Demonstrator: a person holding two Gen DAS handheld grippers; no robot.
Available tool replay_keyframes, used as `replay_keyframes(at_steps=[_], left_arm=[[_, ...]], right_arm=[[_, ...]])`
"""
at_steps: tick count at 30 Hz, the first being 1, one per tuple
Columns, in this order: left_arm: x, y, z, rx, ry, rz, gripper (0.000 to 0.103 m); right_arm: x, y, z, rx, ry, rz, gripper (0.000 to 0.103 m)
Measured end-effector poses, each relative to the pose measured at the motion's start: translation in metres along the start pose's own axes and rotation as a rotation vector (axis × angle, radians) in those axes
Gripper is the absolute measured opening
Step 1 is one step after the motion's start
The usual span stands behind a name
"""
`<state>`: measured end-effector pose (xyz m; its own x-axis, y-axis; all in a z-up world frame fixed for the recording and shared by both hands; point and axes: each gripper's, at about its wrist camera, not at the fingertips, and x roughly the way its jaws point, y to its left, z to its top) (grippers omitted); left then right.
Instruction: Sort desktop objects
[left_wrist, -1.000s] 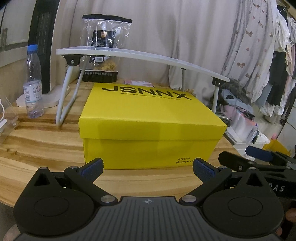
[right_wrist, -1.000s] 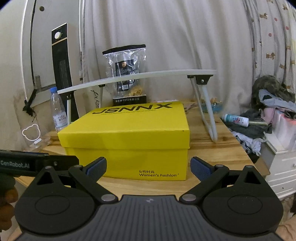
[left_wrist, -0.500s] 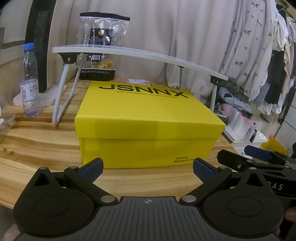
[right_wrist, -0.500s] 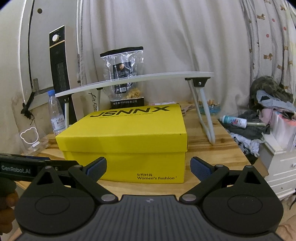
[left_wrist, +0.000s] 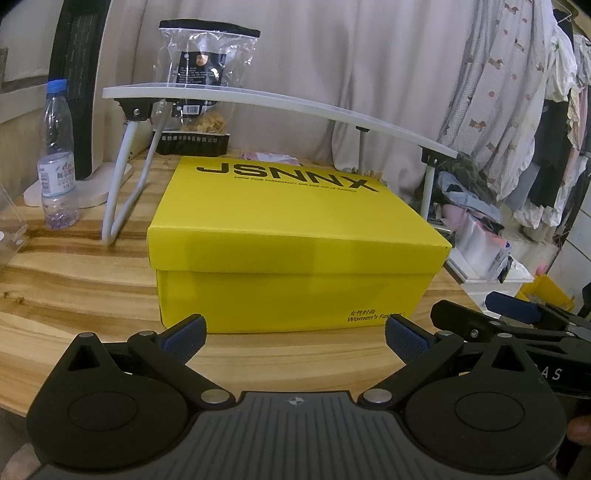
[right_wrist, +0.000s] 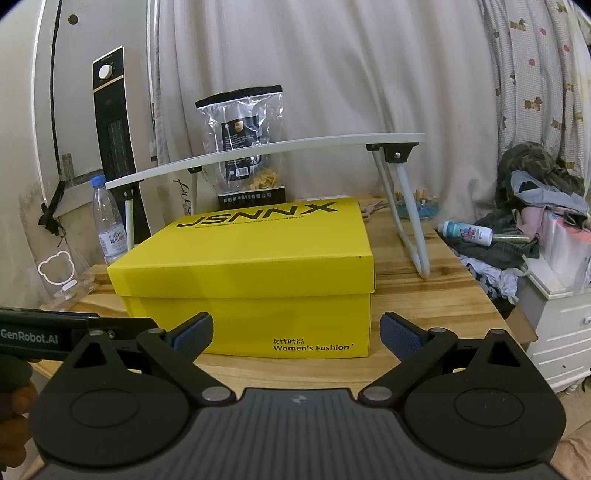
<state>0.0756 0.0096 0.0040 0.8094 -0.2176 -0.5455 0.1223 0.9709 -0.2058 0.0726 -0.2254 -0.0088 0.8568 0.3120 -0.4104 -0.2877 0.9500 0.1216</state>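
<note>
A closed yellow shoe box (left_wrist: 295, 236) marked JSNNX lies on the wooden desk (left_wrist: 74, 295), under a white folding lap table (left_wrist: 280, 103). It also shows in the right wrist view (right_wrist: 251, 269). My left gripper (left_wrist: 295, 338) is open and empty just in front of the box. My right gripper (right_wrist: 297, 334) is open and empty, also in front of the box, to the right of the left one. A clear snack bag (left_wrist: 205, 85) stands behind the box.
A water bottle (left_wrist: 57, 158) stands at the left of the desk, beside a clear acrylic stand (right_wrist: 61, 273). A tall heater (right_wrist: 118, 147) is at the back left. Clothes (right_wrist: 535, 206), a white bottle (right_wrist: 467, 232) and a white drawer unit (right_wrist: 561, 325) are right of the desk.
Both grippers have shifted slightly toward the box and stay open. The box and other objects have not moved.
</note>
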Motion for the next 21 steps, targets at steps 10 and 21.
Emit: replay_keyframes(at_steps=[10,21], left_arm=[[-0.014,0.114,0.056,-0.051,-0.215,0.237,0.103],[0.128,0.205,0.050,-0.076,0.063,0.301,0.103]], right_arm=[[0.014,-0.066,0.054,0.001,-0.097,-0.125,0.103],[0.188,-0.174,0.060,0.007,0.205,-0.233,0.103]])
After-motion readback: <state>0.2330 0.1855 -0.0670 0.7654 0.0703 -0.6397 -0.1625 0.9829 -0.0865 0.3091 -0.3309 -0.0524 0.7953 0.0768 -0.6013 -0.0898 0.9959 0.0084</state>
